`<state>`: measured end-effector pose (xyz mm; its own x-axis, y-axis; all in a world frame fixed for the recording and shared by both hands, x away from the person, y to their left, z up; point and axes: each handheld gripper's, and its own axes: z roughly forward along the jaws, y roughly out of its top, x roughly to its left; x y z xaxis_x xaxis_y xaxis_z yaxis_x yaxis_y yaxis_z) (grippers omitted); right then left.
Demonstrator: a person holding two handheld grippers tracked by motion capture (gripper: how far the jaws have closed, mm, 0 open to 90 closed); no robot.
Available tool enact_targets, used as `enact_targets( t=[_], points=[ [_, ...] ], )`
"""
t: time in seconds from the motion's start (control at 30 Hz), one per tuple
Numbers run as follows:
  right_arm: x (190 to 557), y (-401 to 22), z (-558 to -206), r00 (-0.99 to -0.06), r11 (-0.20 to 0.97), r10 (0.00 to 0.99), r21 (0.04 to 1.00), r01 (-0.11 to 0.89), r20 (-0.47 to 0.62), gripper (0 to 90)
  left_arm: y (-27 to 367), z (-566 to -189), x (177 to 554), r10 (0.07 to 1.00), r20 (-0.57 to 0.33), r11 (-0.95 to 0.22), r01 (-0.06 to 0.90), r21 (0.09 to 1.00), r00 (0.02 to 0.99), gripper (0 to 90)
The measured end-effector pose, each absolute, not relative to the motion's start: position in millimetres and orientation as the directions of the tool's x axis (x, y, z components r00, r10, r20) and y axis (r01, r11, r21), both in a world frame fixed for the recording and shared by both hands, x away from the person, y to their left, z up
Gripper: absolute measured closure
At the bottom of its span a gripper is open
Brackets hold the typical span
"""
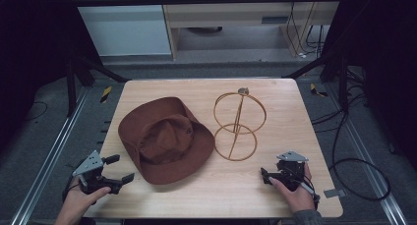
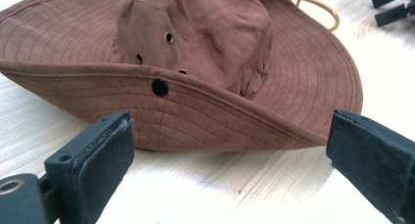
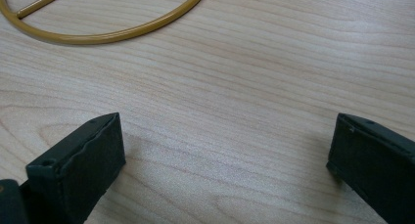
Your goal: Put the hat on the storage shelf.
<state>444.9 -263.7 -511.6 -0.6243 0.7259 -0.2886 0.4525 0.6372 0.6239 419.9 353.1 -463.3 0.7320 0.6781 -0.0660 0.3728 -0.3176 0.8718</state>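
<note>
Lying brim-down at the centre-left of the wooden table (image 1: 206,195), the brown hat (image 1: 164,139) is being flanked by the gold wire stand (image 1: 238,124) to its right, while the left gripper (image 1: 120,168) and right gripper (image 1: 265,176) are being held with jaws apart, empty.

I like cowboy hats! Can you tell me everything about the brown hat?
The brown hat looks like soft stitched cloth, with a wide floppy brim, a dented crown, small metal air holes and a black snap on the brim. It lies crown up on the wooden table, left of the gold wire stand. Nothing grips it.
</note>
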Motion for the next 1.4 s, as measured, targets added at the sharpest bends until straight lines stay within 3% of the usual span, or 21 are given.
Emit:
enact_targets(
  t=[0.23, 0.4, 0.6, 0.7, 0.97, 1.4],
  points=[
    [445, -264, -512, -0.625, 0.638, 0.725, 0.623, 0.452, -0.289, 0.4, 341, -460, 422, 0.677, -0.130, -0.264, 0.404, 0.876, 0.724, 4.6],
    [445, -264, -512, -0.624, 0.638, 0.725, 0.623, 0.452, -0.289, 0.4, 332, -448, 431, 0.692, -0.123, -0.274, 0.417, 0.866, 0.712, 4.7],
    [445, -264, -512, -0.625, 0.637, 0.726, 0.624, 0.453, -0.288, 0.5, 316, -423, 447, 0.719, -0.038, -0.356, 0.414, 0.838, 0.694, 4.7],
    [445, -264, -512, -0.625, 0.637, 0.726, 0.624, 0.453, -0.288, 0.5, 303, -410, 452, 0.704, 0.041, -0.449, 0.400, 0.799, 0.709, 5.0],
    [445, -264, -512, -0.625, 0.637, 0.726, 0.624, 0.453, -0.288, 0.4, 278, -385, 474, 0.660, 0.134, -0.577, 0.386, 0.720, 0.739, 5.0],
    [445, -264, -512, -0.627, 0.636, 0.725, 0.626, 0.451, -0.285, 0.5, 262, -365, 514, 0.626, 0.176, -0.654, 0.388, 0.650, 0.760, 4.5]
  ],
)
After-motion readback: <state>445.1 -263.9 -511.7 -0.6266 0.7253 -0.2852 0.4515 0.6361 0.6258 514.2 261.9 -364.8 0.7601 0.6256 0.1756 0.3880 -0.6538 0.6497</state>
